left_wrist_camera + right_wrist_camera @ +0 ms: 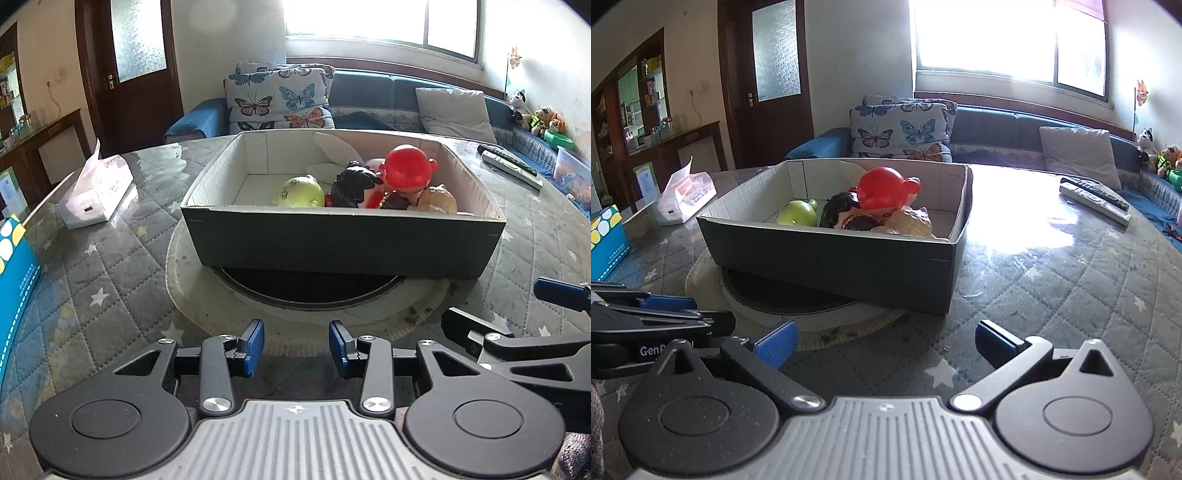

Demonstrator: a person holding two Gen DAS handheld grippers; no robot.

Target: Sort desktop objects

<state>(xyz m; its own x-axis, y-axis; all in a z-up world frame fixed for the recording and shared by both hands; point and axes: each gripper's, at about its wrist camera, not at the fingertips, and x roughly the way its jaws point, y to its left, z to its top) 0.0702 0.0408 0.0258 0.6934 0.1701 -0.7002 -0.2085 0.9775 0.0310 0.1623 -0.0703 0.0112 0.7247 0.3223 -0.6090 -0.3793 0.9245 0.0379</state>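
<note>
cardboard box (343,243): rectangular, dark | toys (369,184): glossy, rounded | tablecloth (110,266): quilted

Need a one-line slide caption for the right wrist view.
Right gripper open and empty before the dark box holding toy figures; remotes lie to the right.

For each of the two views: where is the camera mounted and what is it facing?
Left wrist: behind the open left claw, low over the table, facing the box of toys; right claw at right edge.
Right wrist: behind the open right claw, facing the same box from further right; left claw at left edge.
Shared: box, sofa, window.
</note>
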